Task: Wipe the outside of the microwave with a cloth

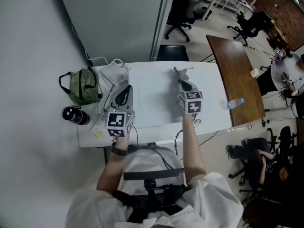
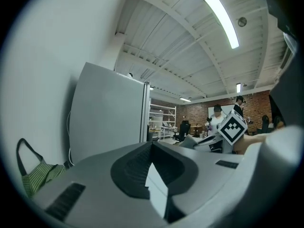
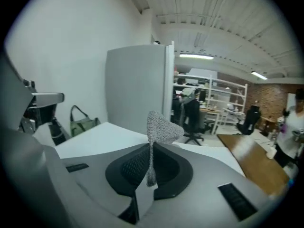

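Observation:
No microwave shows in any view. In the right gripper view, my right gripper [image 3: 151, 148] is shut on a small grey knitted cloth [image 3: 159, 126], and a fold of it stands up above the closed jaws. In the head view this gripper [image 1: 178, 73] is held over the middle of the white table [image 1: 209, 94], with the cloth [image 1: 183, 71] at its tip. My left gripper [image 1: 125, 92] hovers over the table's left part. Its jaws [image 2: 151, 146] meet with nothing between them.
A green striped bag [image 1: 84, 85] and a black flask [image 1: 75, 115] lie at the table's left end, with white cables beside them. A grey partition [image 1: 118, 18] stands behind the table. To the right are a brown desk [image 1: 237, 75] with a water bottle [image 1: 232, 103], and office chairs.

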The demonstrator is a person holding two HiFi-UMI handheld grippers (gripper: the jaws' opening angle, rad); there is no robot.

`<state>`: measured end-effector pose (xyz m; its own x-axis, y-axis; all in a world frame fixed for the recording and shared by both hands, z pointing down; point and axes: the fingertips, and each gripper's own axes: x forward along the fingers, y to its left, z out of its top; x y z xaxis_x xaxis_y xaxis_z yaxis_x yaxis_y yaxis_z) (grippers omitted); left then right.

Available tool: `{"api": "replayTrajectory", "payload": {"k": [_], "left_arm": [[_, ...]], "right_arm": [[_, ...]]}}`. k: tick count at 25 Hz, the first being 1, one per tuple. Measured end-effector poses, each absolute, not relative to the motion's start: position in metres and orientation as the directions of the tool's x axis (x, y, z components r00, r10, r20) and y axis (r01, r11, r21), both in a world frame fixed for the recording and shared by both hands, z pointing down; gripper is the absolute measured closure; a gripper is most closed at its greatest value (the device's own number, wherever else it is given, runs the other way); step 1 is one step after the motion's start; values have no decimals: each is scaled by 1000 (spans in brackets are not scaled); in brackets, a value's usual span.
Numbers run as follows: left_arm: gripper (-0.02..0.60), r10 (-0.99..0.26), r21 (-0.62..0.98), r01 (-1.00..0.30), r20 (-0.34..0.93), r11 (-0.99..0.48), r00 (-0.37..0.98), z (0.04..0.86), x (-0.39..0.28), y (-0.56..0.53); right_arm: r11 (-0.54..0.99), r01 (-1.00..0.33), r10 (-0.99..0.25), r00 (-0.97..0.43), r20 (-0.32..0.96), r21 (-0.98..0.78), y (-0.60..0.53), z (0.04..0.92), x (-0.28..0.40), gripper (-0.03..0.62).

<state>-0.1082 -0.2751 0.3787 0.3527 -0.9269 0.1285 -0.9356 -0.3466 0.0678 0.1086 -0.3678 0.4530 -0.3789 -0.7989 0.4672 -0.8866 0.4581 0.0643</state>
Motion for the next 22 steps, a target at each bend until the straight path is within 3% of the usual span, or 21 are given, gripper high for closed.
{"api": "replayTrajectory", "payload": {"k": [6,10,15,22], "left_arm": [[554,-950,72,-960,141,-272,280,387,-140,-262],[554,-961,71,-976,172,-207,217,396,-164,-255],[554,-959,64,-976,183,-208,216,399,-162,-250],[554,-938,67,-956,187,-284,292,399,-121,-258]], "right_arm": [[790,-603,-513,-752,415,-116,-288,441,-86,576],[852,-443,-361,-883,301,-277,-248,419,-143,576],[801,-578,-485,-781,394,-159,-271,441,-93,576],[496,-869,-759,-433,486,-1,-330,467,118,576]]}}
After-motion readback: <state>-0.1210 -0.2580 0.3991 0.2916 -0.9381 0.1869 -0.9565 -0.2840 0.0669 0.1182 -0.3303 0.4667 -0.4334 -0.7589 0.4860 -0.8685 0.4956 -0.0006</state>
